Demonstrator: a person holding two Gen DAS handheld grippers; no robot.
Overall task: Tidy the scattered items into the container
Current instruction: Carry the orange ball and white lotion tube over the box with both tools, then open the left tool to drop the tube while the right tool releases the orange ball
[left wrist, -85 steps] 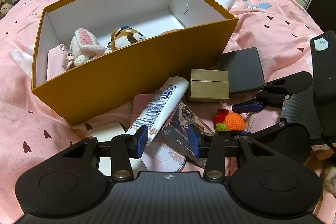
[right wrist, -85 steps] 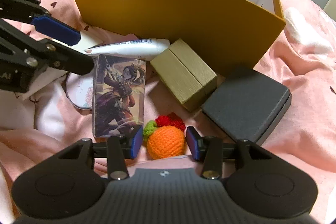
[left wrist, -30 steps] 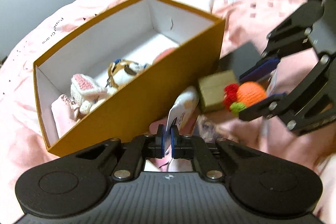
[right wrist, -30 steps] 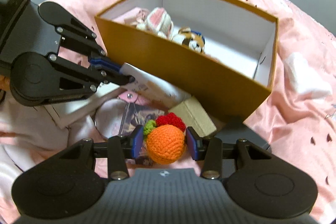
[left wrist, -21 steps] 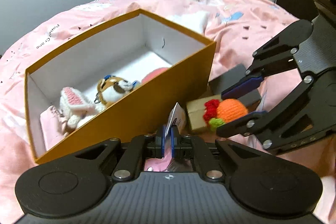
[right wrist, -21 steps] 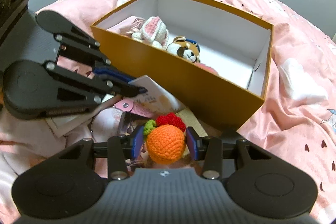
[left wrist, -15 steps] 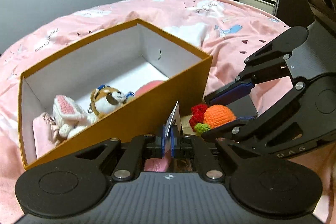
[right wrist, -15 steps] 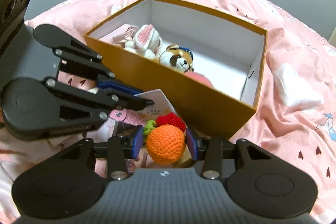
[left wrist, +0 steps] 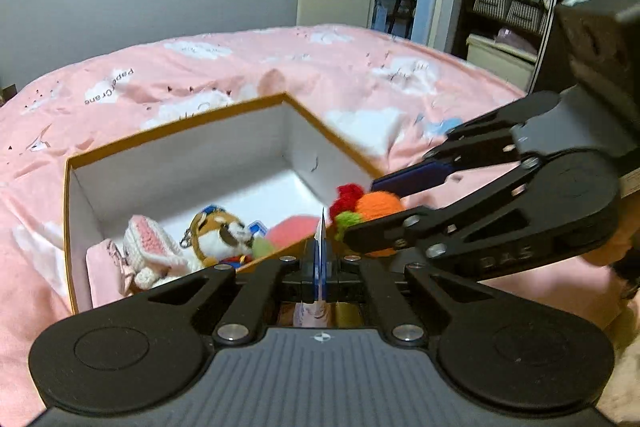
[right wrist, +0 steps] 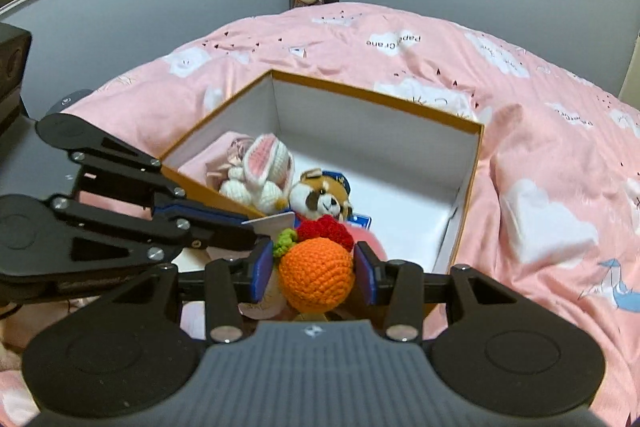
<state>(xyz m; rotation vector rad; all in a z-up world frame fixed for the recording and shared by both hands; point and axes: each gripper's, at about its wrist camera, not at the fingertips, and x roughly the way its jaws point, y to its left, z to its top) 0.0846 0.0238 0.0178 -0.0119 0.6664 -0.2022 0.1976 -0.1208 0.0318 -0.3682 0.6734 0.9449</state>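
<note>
Above the pink bedspread, both grippers have risen toward the box: left gripper pinching the tube, right gripper clamping the crochet orange

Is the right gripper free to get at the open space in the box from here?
Probably yes. The right gripper, shut on the crochet orange, is near the box rim; bare floor lies past the fox plush, nothing blocking.

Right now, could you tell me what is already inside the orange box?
Inside the orange box lie a crocheted bunny, a red panda plush, a pink pouch and something pink. Whatever sits under them is hidden.
</note>
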